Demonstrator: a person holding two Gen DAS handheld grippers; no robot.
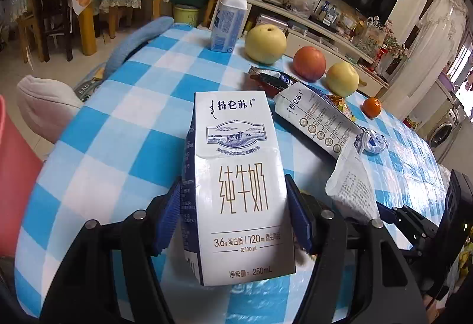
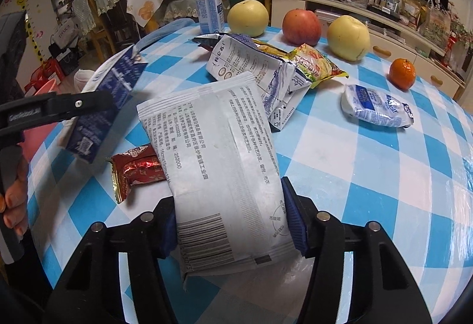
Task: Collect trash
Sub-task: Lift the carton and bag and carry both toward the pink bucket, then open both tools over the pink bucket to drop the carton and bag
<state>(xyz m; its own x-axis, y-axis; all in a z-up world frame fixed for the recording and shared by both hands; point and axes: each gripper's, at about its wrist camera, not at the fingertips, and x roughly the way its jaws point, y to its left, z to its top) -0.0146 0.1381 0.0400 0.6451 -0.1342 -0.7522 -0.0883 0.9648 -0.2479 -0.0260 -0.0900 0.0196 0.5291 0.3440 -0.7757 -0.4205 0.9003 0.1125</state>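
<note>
Right now we see a big table (image 2: 369,152) with a blue and white checked cloth. Our left gripper (image 1: 233,214) squeezes a white milk box (image 1: 236,176) from both sides, and the box is up off the cloth. Our right gripper (image 2: 230,223) pinches a flat white packet (image 2: 218,152) between its blue pads. In the right view we can also see the left gripper (image 2: 88,105) from the side with its box (image 2: 100,108), and a hand (image 2: 13,205) behind it.

More trash lies on the cloth. A squashed milk box (image 2: 251,66) lies on its side in the middle. A yellow wrapper (image 2: 313,64) touches it. A crumpled white and blue wrapper (image 2: 375,108) sits alone to the right. A small red wrapper (image 2: 136,170) peeks out from under the packet.

At the far edge stand a white bottle (image 2: 210,6), two yellow pears (image 2: 248,18), and a red apple (image 2: 301,27) between them. A little orange (image 2: 402,72) sits near the right edge.
</note>
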